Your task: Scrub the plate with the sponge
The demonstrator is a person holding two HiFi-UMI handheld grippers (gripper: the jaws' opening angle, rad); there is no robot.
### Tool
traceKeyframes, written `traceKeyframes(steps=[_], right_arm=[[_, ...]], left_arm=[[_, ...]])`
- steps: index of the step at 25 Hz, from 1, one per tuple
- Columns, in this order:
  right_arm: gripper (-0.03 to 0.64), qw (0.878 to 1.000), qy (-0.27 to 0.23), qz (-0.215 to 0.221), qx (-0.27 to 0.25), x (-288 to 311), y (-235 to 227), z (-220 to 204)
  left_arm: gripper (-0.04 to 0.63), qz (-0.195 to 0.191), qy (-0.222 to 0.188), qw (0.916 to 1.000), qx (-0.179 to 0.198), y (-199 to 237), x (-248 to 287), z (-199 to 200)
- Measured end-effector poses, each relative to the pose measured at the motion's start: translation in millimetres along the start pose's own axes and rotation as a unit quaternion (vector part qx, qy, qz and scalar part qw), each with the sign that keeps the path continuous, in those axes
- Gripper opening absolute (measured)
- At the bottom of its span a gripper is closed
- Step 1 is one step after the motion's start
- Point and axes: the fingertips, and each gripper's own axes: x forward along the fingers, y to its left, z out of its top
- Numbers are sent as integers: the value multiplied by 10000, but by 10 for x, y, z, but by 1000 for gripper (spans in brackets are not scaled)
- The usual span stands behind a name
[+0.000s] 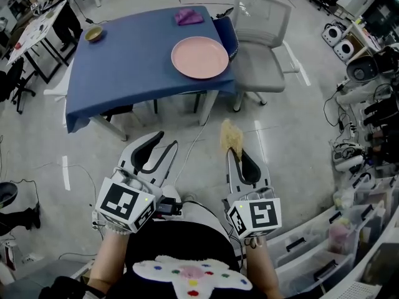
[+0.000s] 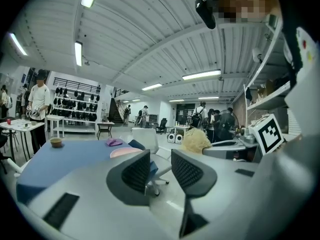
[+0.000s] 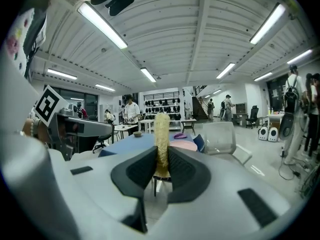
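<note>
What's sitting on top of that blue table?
A pink plate, a purple cloth and a small bowl. The bowl's contents are too small to tell; the blue cover hides the tabletop.

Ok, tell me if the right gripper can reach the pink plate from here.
Probably not yet: the right gripper, shut on the sponge, hangs over the floor short of the blue table with the plate. Nothing blocks the way.

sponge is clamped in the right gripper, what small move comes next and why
Probably carry the right gripper forward toward the pink plate. Its jaws are shut on the sponge, but it hangs over the floor, short of the blue table, so the sponge is not on the plate yet.
</note>
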Motion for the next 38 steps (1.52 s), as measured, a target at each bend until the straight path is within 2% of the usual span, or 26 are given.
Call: traceKeyframes(steps=[7,16,30,38], right_arm=[[58,10000,-13,-81,-26,-68,-139,-33],[58,9998,24,-196,42,137,-234,-56],[58,9985,227,-480,88,883,-500,-7],[58,9980,307,-543,-52,1359,-622,186]], left_arm=[[130,34,-94,9999,-21,-78,54,23],[130,-141,-63,9999,-8,28,318,25],[130,-408,82,9991,-60,632,1003,117],[130,-480,80,9985,-236,977,1362,258]])
